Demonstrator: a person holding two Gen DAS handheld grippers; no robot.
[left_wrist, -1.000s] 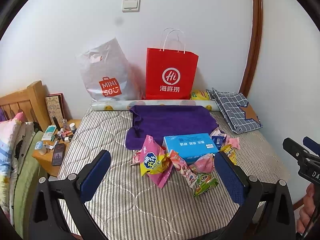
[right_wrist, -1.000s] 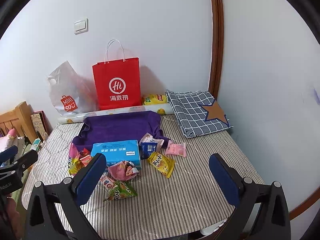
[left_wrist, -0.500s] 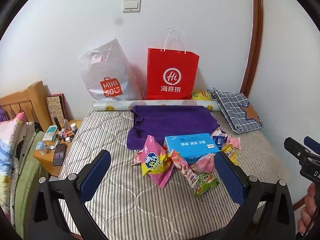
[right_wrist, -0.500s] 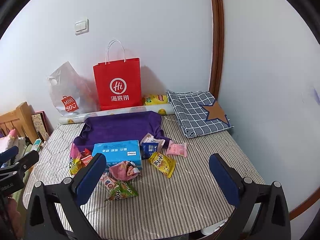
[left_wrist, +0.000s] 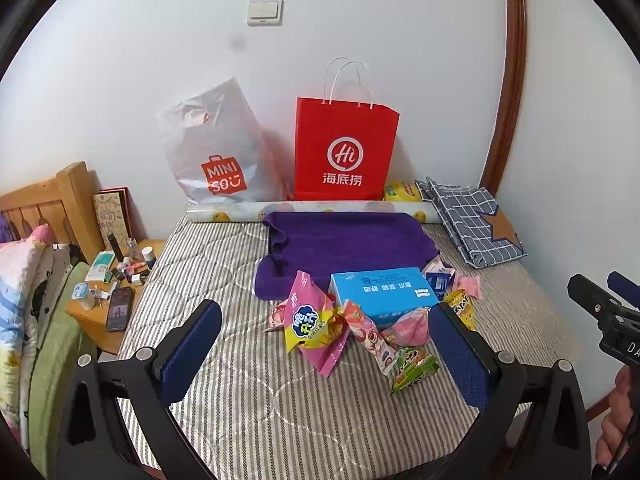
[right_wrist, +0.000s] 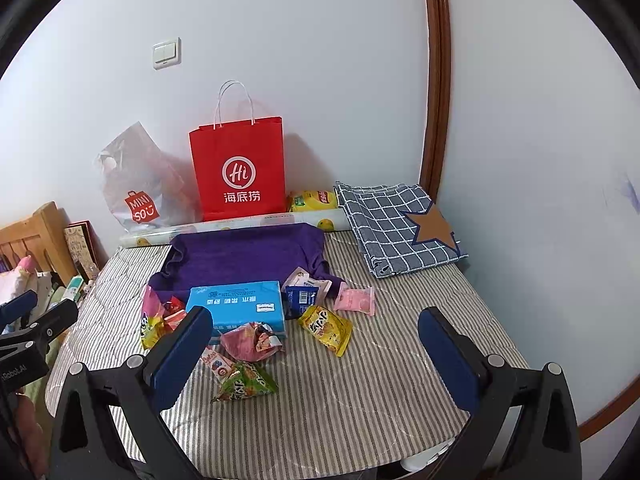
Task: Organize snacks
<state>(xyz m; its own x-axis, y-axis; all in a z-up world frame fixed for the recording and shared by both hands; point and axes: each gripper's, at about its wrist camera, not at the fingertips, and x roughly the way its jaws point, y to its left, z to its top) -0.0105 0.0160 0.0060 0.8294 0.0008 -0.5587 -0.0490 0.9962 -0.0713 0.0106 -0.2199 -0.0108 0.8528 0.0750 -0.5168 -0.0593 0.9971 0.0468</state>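
Observation:
Several snack packets lie around a blue box (left_wrist: 382,290) (right_wrist: 238,304) on the striped mattress (left_wrist: 224,264): a pink and yellow bag (left_wrist: 312,326), a green packet (left_wrist: 412,366) (right_wrist: 244,386), a yellow packet (right_wrist: 326,328), a pink packet (right_wrist: 355,300). A red paper bag (left_wrist: 344,152) (right_wrist: 238,172) stands at the wall behind a purple towel (left_wrist: 348,244). My left gripper (left_wrist: 326,350) is open and empty, hovering short of the snacks. My right gripper (right_wrist: 316,354) is open and empty, above the mattress front.
A grey Miniso plastic bag (left_wrist: 212,156) leans left of the red bag. A checked folded cloth (right_wrist: 396,228) lies at the back right. A wooden nightstand (left_wrist: 104,320) with small items and a phone stands left of the bed. Walls close the back and right.
Both grippers have drifted very slightly; the scene shifts a few pixels. Nothing was taken hold of or moved.

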